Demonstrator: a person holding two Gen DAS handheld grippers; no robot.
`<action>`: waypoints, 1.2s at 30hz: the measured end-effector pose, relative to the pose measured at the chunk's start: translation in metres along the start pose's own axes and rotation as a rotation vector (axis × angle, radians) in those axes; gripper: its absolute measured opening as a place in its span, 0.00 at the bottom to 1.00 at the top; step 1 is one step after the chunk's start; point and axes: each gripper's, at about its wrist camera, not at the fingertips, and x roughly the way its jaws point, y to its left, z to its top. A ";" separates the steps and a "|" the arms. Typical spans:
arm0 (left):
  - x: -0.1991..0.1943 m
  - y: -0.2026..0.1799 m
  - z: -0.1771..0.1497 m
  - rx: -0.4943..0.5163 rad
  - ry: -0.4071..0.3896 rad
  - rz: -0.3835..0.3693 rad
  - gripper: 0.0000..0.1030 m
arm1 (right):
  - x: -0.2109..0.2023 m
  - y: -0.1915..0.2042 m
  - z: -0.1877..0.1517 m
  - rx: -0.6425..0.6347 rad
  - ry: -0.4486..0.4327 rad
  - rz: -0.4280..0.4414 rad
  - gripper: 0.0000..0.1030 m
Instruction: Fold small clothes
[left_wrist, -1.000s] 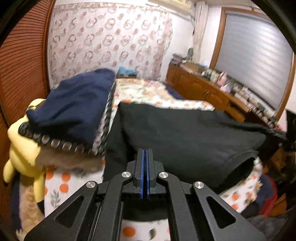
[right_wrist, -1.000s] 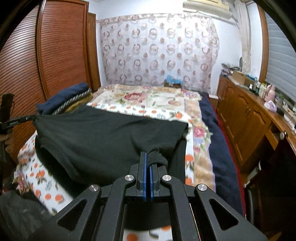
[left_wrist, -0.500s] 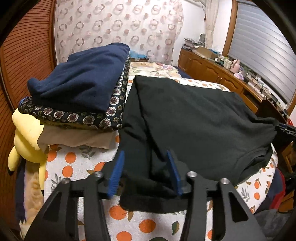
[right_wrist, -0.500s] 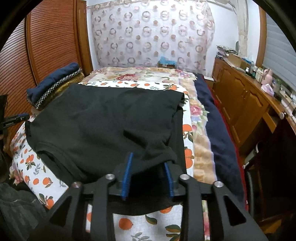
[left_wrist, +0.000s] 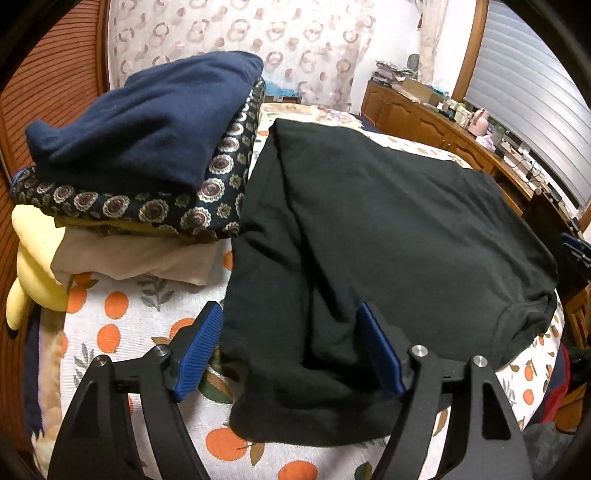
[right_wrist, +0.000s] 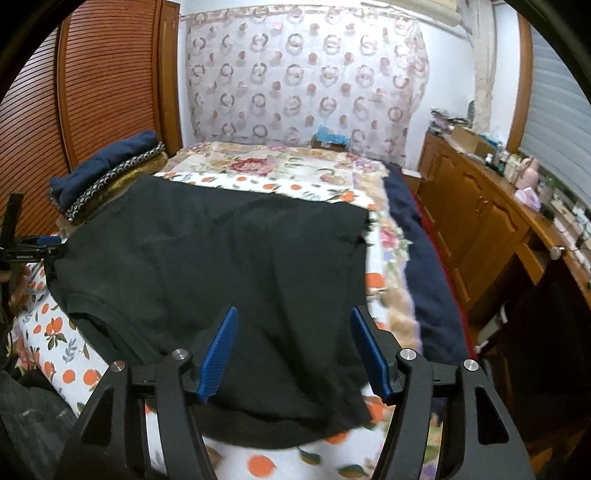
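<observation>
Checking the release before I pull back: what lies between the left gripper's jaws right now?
In the left wrist view, the near edge of the black shirt lies between the opening jaws of the left gripper, slack on the orange-print sheet, with neither pad pressing it.

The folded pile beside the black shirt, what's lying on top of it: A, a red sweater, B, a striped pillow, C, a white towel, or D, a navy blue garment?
D: in the left wrist view a navy blue garment tops the pile, over a dark medallion-print layer, left of the black shirt.
</observation>
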 end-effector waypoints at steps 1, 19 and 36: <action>0.001 -0.001 -0.001 0.001 0.002 0.001 0.74 | 0.009 0.005 0.000 -0.001 0.006 0.015 0.63; 0.004 0.000 -0.003 -0.019 -0.001 -0.029 0.76 | 0.079 0.035 -0.008 0.034 0.115 -0.006 0.68; 0.005 -0.012 0.000 0.006 0.031 -0.117 0.16 | 0.071 0.036 -0.012 0.056 0.112 -0.025 0.74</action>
